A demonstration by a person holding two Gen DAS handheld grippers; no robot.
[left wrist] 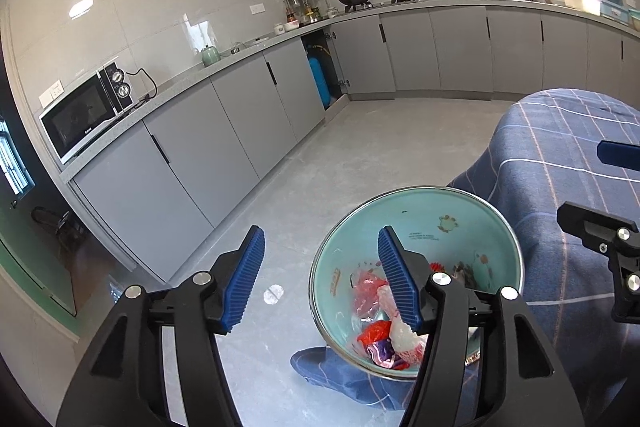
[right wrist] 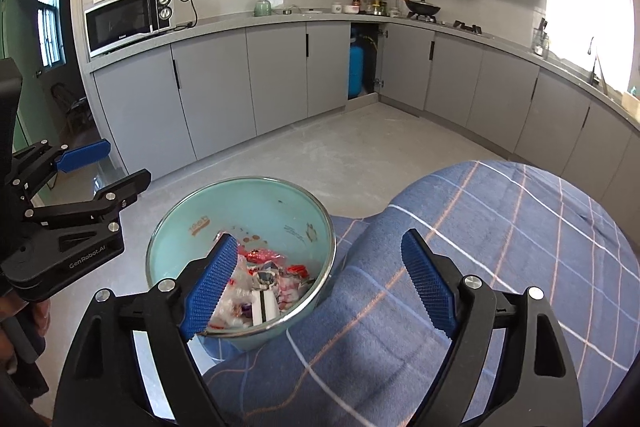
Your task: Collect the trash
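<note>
A teal trash bin (left wrist: 424,215) stands on the floor beside a table draped in a blue plaid cloth (left wrist: 560,155). It holds crumpled red, white and purple wrappers (left wrist: 380,339). My left gripper (left wrist: 320,279) is open and empty, above the bin's left rim. In the right wrist view the bin (right wrist: 256,203) with its wrappers (right wrist: 264,287) sits lower left. My right gripper (right wrist: 320,283) is open and empty, spanning the bin's right rim and the cloth (right wrist: 480,227). The left gripper also shows at the left edge of the right wrist view (right wrist: 106,167).
A small white scrap (left wrist: 274,294) lies on the grey floor left of the bin. Grey cabinets (right wrist: 280,75) line the walls, with a microwave (right wrist: 128,19), a wok (right wrist: 422,7) and an open cupboard holding a blue tank (right wrist: 356,67).
</note>
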